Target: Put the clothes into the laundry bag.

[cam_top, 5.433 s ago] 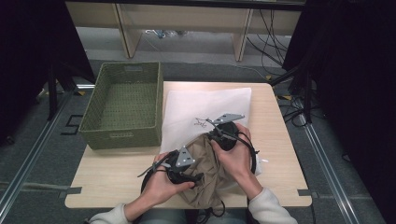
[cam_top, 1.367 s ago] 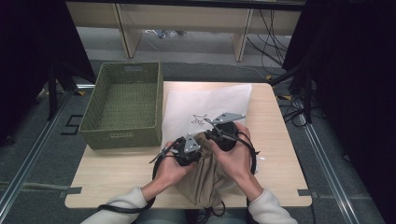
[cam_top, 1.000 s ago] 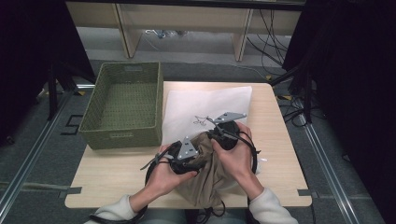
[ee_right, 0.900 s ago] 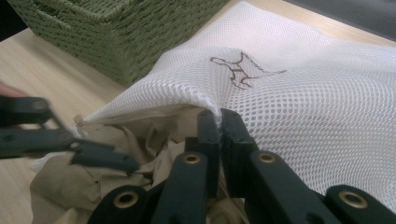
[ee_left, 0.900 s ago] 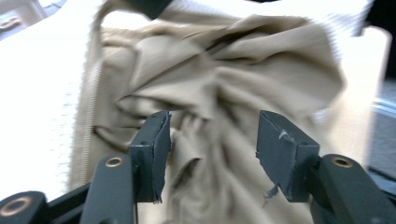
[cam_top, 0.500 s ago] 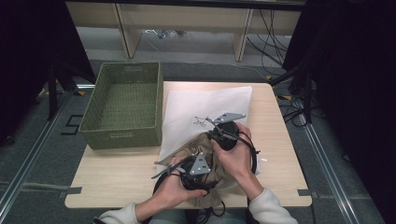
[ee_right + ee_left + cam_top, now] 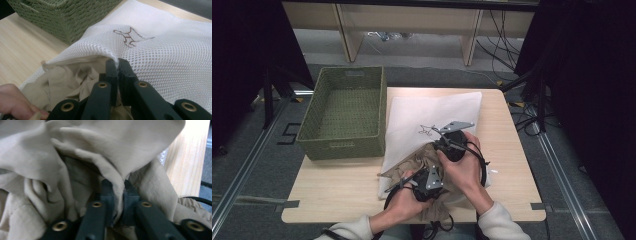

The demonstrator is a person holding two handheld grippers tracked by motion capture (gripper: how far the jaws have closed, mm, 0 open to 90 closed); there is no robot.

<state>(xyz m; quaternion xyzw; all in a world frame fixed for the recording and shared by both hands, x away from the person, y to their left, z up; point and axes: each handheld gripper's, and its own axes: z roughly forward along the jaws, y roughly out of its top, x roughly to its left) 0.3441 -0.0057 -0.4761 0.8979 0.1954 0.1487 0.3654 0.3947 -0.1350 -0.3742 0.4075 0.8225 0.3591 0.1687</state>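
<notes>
The left claw [image 7: 117,195] has just closed on a fold of the beige cloth [image 7: 75,157], half out of the bag's [image 7: 162,57] mouth. Farther in, the right claw [image 7: 117,67] pinches the bag's rim, so the cloth goes forward.

Crumpled beige garment [image 7: 414,165] half inside white mesh bag [image 7: 432,117].
</notes>
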